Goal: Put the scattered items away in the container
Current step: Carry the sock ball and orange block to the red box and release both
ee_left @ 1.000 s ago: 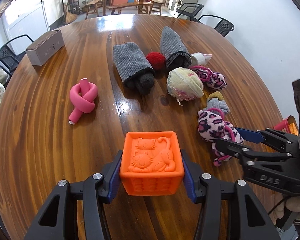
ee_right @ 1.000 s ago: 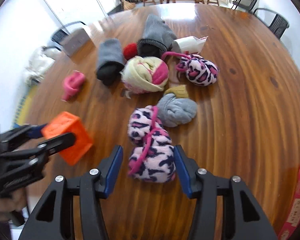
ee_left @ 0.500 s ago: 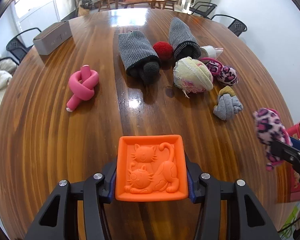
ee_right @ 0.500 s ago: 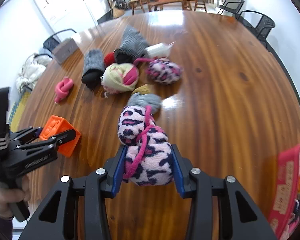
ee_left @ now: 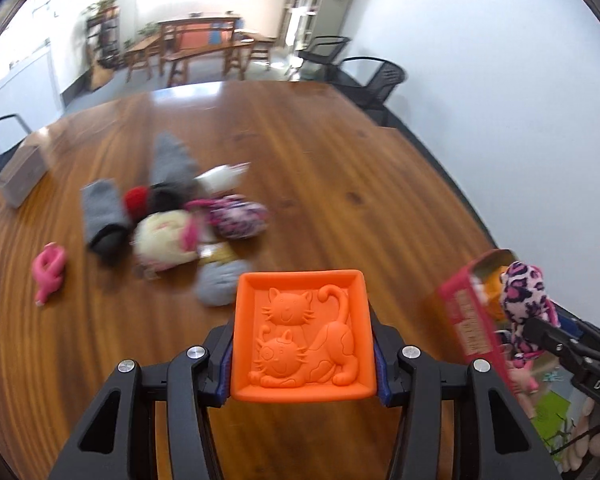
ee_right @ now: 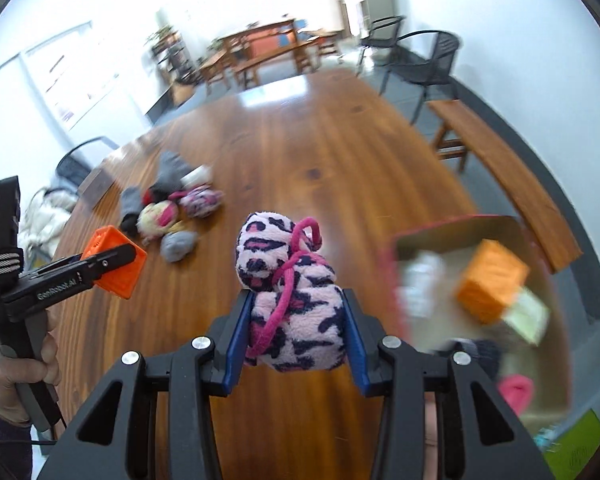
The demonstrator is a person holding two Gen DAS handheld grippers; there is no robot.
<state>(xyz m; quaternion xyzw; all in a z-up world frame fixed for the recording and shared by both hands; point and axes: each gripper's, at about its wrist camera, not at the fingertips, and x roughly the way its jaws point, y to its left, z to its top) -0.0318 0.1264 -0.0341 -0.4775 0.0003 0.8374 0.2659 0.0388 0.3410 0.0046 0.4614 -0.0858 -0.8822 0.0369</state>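
Both grippers carry their loads above the wooden surface (ee_left: 340, 168) toward the red-rimmed box (ee_right: 420, 240) at the near right: the left gripper (ee_left: 302, 354) fingers clamp the orange cat block (ee_left: 302, 332), the right gripper (ee_right: 296, 334) fingers squeeze the leopard-print plush bundle (ee_right: 288, 292).

- Your left wrist camera is sitting just behind the left claw (ee_left: 302, 340), looking steeply down and forward across the bench (ee_left: 340, 152), with the orange cat block (ee_left: 302, 336) filling the near foreground.
- Your right wrist camera is riding behind the right claw (ee_right: 296, 324), tilting down over the same bench, close on the leopard plush (ee_right: 288, 292).
- Both views are sharing the sock pile (ee_left: 172, 216) and the red-rimmed box (ee_right: 480, 280), and each is catching the other claw at its edge.
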